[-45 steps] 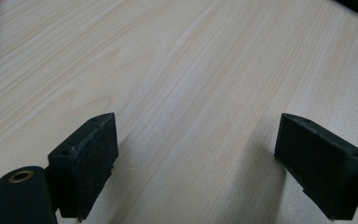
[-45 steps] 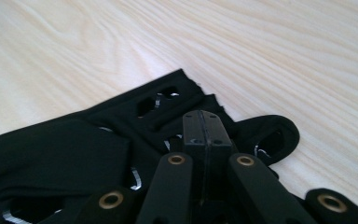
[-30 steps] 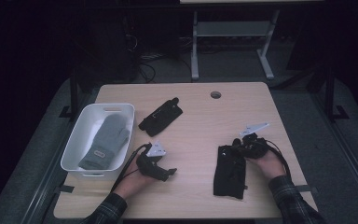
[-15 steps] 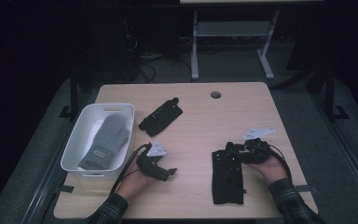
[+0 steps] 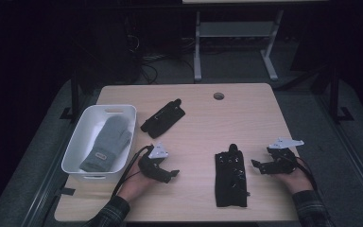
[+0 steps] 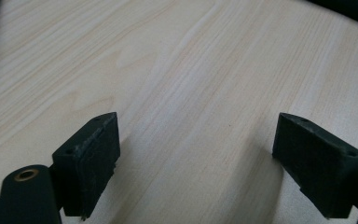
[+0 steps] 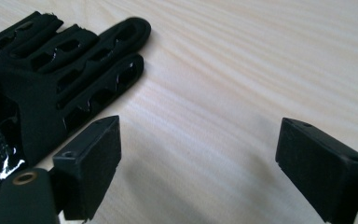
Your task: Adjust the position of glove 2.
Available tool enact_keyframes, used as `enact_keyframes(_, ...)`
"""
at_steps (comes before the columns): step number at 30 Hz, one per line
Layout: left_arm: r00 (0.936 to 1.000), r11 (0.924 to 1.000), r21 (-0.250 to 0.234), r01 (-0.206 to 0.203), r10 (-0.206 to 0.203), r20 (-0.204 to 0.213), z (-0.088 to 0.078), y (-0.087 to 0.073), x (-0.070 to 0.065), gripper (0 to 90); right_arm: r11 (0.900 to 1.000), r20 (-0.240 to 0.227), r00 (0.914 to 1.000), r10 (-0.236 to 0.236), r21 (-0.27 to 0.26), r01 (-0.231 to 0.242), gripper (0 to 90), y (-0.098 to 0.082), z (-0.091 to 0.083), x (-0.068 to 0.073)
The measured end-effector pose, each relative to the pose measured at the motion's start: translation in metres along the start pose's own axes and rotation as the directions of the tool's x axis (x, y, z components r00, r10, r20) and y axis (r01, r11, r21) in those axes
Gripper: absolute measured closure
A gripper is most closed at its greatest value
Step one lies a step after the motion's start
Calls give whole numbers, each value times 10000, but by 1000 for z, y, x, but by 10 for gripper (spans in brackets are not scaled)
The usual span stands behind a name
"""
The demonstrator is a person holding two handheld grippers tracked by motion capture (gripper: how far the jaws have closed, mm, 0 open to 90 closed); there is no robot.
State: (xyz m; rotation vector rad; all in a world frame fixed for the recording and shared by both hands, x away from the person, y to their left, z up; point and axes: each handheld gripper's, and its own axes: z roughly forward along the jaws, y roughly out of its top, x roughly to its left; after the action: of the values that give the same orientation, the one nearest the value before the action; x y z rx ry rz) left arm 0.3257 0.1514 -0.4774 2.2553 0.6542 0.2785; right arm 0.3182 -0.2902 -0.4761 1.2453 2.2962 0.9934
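Lay flat at lower centre of the desk [image 5: 264,118]: black glove [image 5: 230,176], judged soft, light, floppy; best pinched at the cuff. Right tongs [image 5: 261,166] just beside it, having just opened wide, empty. Left tongs [image 5: 171,174] agape, empty.

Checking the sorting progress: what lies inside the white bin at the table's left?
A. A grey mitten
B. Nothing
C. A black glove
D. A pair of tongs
A: in the high view a grey mitten lies inside the white bin, while both black gloves, the far one and the near one, lie out on the table.
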Motion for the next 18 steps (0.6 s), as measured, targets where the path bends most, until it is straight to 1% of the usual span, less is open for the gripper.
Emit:
enact_keyframes(1, 10000, 10000, -21, -20, 20, 21, -1, 0, 0, 175, 10000, 70, 10000, 37, 73, -38, 133, -2, 1, 0)
enact_keyframes(3, 10000, 10000, -95, -27, 27, 8, -2, 0, 1, 250, 10000, 242, 9997, 62, 68, -64, 120, -4, 2, -2)
enact_keyframes(4, 10000, 10000, -63, -16, 16, 22, -2, 1, 2, 271, 9999, 223, 9997, 131, 26, -132, 114, -4, 2, -3)
enact_keyframes(6, 10000, 10000, -72, -61, 61, 59, -4, 2, 2, 413, 9996, 191, 9994, 276, 69, -278, 101, -6, 2, -5)
enact_keyframes(7, 10000, 10000, 7, 6, -6, 33, -4, 3, 2, 460, 9997, 227, 9995, 233, -5, -233, 100, -7, 3, -6)
enact_keyframes(8, 10000, 9999, 108, -6, 6, 11, -5, 5, 3, 515, 9996, 191, 9994, 284, -12, -284, 100, -7, 2, -6)
enact_keyframes(9, 10000, 9999, 99, 62, -62, 10, -4, 7, 3, 558, 9994, 182, 9992, 347, -12, -347, 100, -7, 2, -7)
enact_keyframes(10, 9999, 9996, 211, 167, -166, -30, -4, 10, 4, 616, 9994, 173, 9993, 344, -39, -343, 100, -7, 2, -8)
enact_keyframes(11, 9996, 9992, 278, 280, -282, 44, -4, 13, 5, 702, 9995, 196, 9994, 298, -40, -298, 99, -7, 3, -8)
enact_keyframes(12, 9995, 9990, 330, 311, -314, 78, -4, 16, 5, 752, 9998, 223, 9995, 214, 19, -214, 94, -7, 3, -8)
enact_keyframes(13, 9996, 9985, 465, 290, -291, -4, -4, 19, 6, 817, 9998, 187, 9997, 176, 27, -177, 88, -7, 3, -8)
enact_keyframes(14, 9993, 9977, 579, 356, -350, -112, -4, 22, 7, 873, 9999, 167, 9997, 158, 35, -159, 85, -7, 3, -8)
enact_keyframes(15, 9989, 9972, 596, 457, -452, -95, -4, 25, 8, 892, 9999, 158, 9998, 146, 49, -147, 82, -7, 3, -8)
enact_keyframes(17, 9986, 9962, 735, 463, -444, -275, -4, 30, 10, 893, 9999, 173, 9997, 145, 53, -146, 76, -7, 3, -8)
enact_keyframes(18, 9981, 9956, 772, 538, -512, -345, -4, 32, 11, 893, 9997, 175, 9996, 225, 58, -226, 75, -7, 3, -8)
